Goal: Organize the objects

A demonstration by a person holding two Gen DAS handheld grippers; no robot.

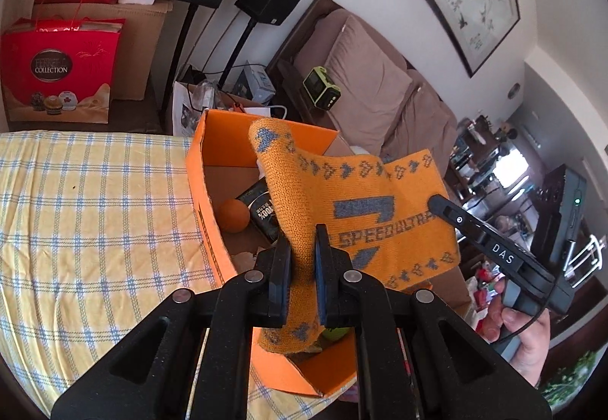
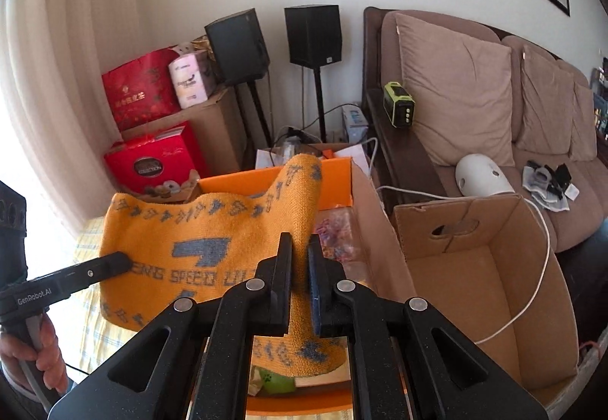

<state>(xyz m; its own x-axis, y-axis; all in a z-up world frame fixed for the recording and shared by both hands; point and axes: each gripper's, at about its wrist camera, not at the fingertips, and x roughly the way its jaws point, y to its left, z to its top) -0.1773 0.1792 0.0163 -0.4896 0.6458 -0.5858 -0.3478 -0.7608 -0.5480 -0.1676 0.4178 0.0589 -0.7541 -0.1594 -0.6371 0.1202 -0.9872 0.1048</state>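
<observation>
An orange knitted cloth (image 1: pixel 364 192) with grey lettering hangs stretched between both grippers over an open orange box (image 1: pixel 197 169). My left gripper (image 1: pixel 303 236) is shut on one bunched end of it. The right gripper (image 1: pixel 437 201), held by a hand, pinches the other end. In the right wrist view my right gripper (image 2: pixel 300 245) is shut on the cloth (image 2: pixel 197 226), and the left gripper (image 2: pixel 123 260) grips its far edge at the left. Inside the box lie an orange ball (image 1: pixel 232 215) and a black packet (image 1: pixel 262 207); the cloth hides the rest.
The orange box (image 2: pixel 235 180) sits on a bed with a yellow checked sheet (image 1: pixel 95 211). An empty brown cardboard box (image 2: pixel 494 268) stands to its right, with a white cable (image 2: pixel 539 268) across it. Beyond are a brown sofa (image 2: pixel 456 86), two speakers on stands (image 2: pixel 313 36) and red gift bags (image 1: pixel 57 74).
</observation>
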